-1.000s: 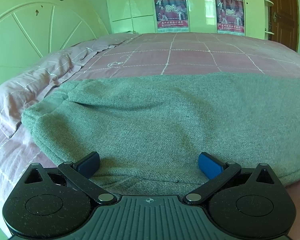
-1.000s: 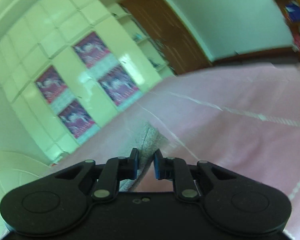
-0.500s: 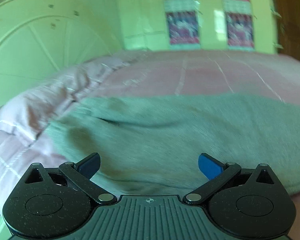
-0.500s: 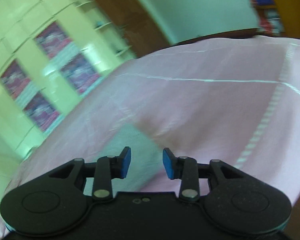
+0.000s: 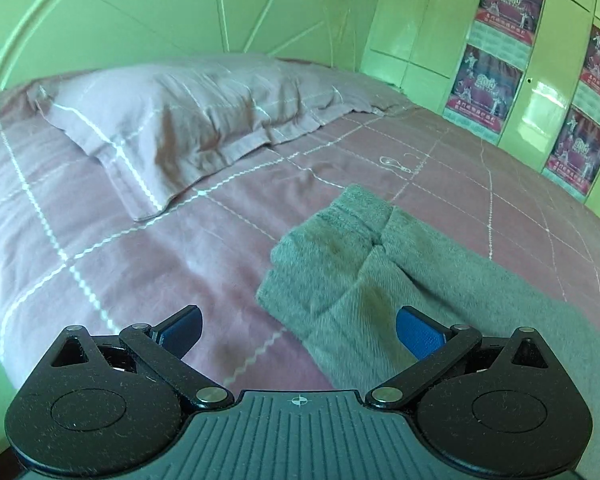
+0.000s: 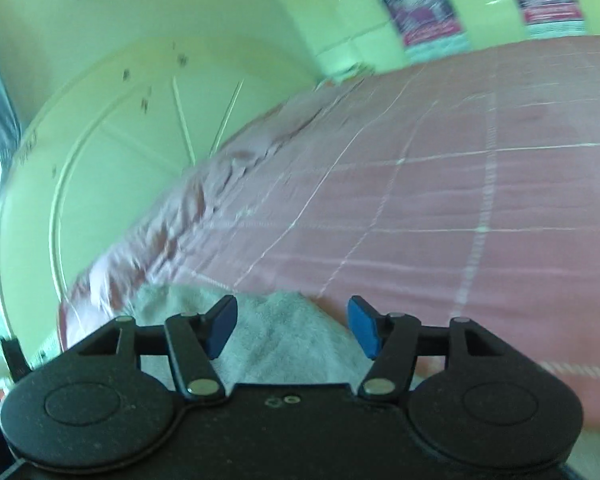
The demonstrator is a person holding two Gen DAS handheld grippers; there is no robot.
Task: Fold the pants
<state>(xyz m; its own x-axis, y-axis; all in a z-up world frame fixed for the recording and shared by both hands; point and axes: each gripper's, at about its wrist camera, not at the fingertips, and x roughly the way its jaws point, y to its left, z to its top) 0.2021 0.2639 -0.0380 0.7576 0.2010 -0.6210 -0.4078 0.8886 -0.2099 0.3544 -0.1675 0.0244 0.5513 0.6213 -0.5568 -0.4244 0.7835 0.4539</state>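
Observation:
The grey-green pants (image 5: pixel 380 272) lie folded lengthwise on the pink bed cover (image 5: pixel 120 264), their end pointing toward the pillow. My left gripper (image 5: pixel 298 332) hovers open just above the near corner of that end, its blue pads wide apart with nothing pressed between them. In the blurred right wrist view the same pants (image 6: pixel 284 336) show as a pale grey patch under my right gripper (image 6: pixel 292 330). Its jaws are opening, and no cloth is pinched between the pads.
A pink pillow (image 5: pixel 188 120) lies at the head of the bed before a pale green arched headboard (image 5: pixel 180 8). Green wardrobe doors with red posters (image 5: pixel 500 40) stand beyond the bed. Bare pink cover (image 6: pixel 480 200) spreads right of the pants.
Both grippers swung sideways toward the head of the bed. The right gripper went from shut on a fold of the pants to jaws apart. The left stayed open.

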